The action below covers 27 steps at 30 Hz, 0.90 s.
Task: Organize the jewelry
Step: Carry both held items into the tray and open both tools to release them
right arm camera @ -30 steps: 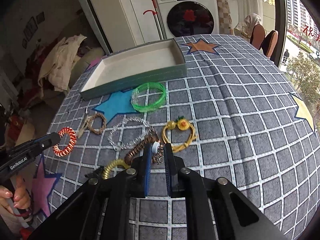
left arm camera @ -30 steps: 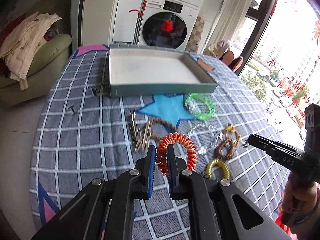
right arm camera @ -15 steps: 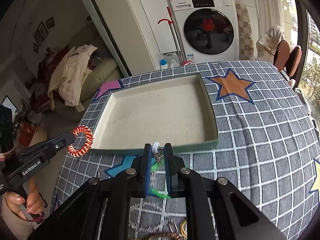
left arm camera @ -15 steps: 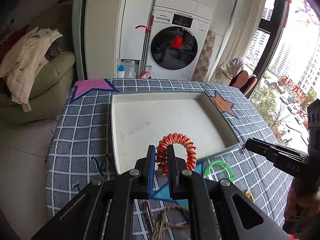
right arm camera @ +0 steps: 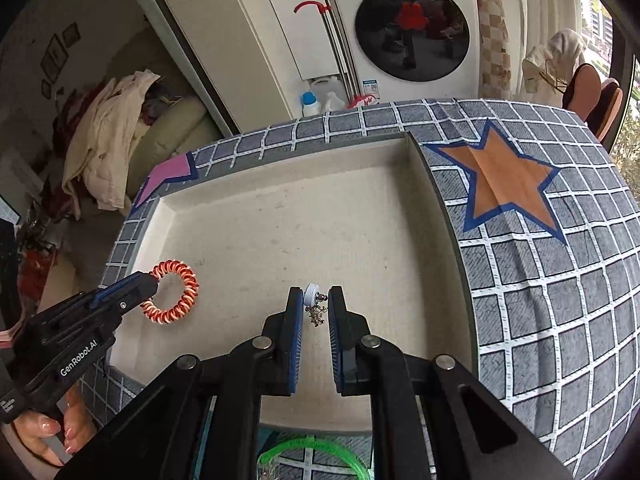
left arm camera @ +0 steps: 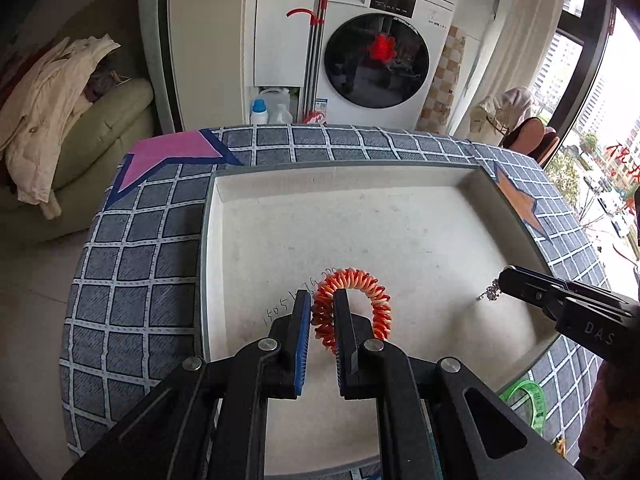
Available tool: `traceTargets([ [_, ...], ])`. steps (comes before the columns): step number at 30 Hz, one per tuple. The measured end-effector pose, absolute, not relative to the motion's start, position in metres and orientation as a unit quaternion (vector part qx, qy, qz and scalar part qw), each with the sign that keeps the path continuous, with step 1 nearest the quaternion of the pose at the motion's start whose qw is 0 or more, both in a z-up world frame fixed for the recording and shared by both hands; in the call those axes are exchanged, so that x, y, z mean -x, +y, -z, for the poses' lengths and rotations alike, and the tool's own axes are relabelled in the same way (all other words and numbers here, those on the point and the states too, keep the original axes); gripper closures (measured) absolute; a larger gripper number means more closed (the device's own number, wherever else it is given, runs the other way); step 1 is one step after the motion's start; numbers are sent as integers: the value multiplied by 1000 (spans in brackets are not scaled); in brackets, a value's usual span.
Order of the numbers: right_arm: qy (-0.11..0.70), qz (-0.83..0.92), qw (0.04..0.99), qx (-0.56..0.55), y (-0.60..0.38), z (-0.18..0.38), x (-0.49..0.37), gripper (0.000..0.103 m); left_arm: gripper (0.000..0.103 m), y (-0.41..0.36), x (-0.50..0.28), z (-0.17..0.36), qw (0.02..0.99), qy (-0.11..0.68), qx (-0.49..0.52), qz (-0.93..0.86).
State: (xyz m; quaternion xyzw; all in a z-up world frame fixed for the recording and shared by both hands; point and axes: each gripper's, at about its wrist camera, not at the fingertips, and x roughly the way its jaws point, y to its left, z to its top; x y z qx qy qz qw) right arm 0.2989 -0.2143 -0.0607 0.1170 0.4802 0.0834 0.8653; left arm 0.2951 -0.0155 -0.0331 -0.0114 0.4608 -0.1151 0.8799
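Jewelry is held in both tools above the open tray, presumably so that each piece can be let go onto the tray floor instead of staying on the bench. Nearest in the left wrist view, the left hand-held gripper (left arm camera: 322, 302) is clenched on one side of a red-and-white coiled bracelet (left arm camera: 356, 300), the rest of the loop standing free beyond the fingertips; gripped by the edge like that, the ring can probably drop flat when released. In the right wrist view the right hand-held gripper (right arm camera: 316, 300) is pinched on a small white bead with a dangling cluster of charms (right arm camera: 314, 308), the charms hanging loose between the fingers. Whether either piece touches the tray floor cannot be told. A green bangle (right arm camera: 312, 456) is seen at the bottom edge, lying on the checked cloth of the bench (right arm camera: 560, 300) just outside the tray's near wall, not yet gathered. Beyond the fingertips, the pale tray (right arm camera: 440, 208) is spread wide with low walls, and only handwriting is seen on its floor. Farther off, an orange star (right arm camera: 508, 176) is printed on the cloth beside the tray's right wall, and a washing machine (left arm camera: 380, 52) stands behind the bench.
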Motion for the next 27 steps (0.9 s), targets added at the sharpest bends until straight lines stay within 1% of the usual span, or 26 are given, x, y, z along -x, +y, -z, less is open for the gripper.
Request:
traceTargets([
  [2,483,-81,864,-115,-213,68,-301,89,72,-19,-298,39,879,465,4,110],
  [4,479,-72,869,-99,-211,70,-302,86,72,-22,-299,44,877,468,-4,105],
  [6,484,-68,868,-83,-208,75,-302,86,72,-26,-299,50,876,472,-18,96],
  [7,480,-68,871,-83,-208,75,-301,84,72,-28,-299,51,879,468,-26,93],
  [8,481,-64,870,-82,-209,76,-301,80,72,-28,-298,51,881,464,-33,89],
  [9,482,-60,870,-82,-210,77,-301,69,72,-30,-297,51,882,462,-43,81],
  [10,485,-56,869,-83,-209,78,-301,53,72,-32,-297,50,883,461,-50,76],
  [11,486,-55,868,-87,-211,79,-301,47,72,-33,-296,50,883,461,-53,74],
  [14,480,-64,868,-111,-217,75,-296,44,72,-34,-291,44,886,454,-52,80],
  [19,465,-71,873,-126,-225,61,-285,31,72,-34,-281,27,896,431,-42,95],
  [20,462,-70,875,-125,-226,58,-283,31,59,-34,-279,24,898,428,-41,95],
  [21,459,-70,877,-125,-227,55,-280,29,16,-34,-278,22,899,426,-42,94],
  [22,456,-70,878,-127,-227,52,-278,27,0,-33,-275,18,903,418,-39,92],
  [24,450,-68,881,-130,-227,47,-273,24,0,-30,-265,9,915,391,-37,87],
  [27,445,-67,882,-138,-228,40,-264,23,0,-29,-259,2,914,394,-42,92],
])
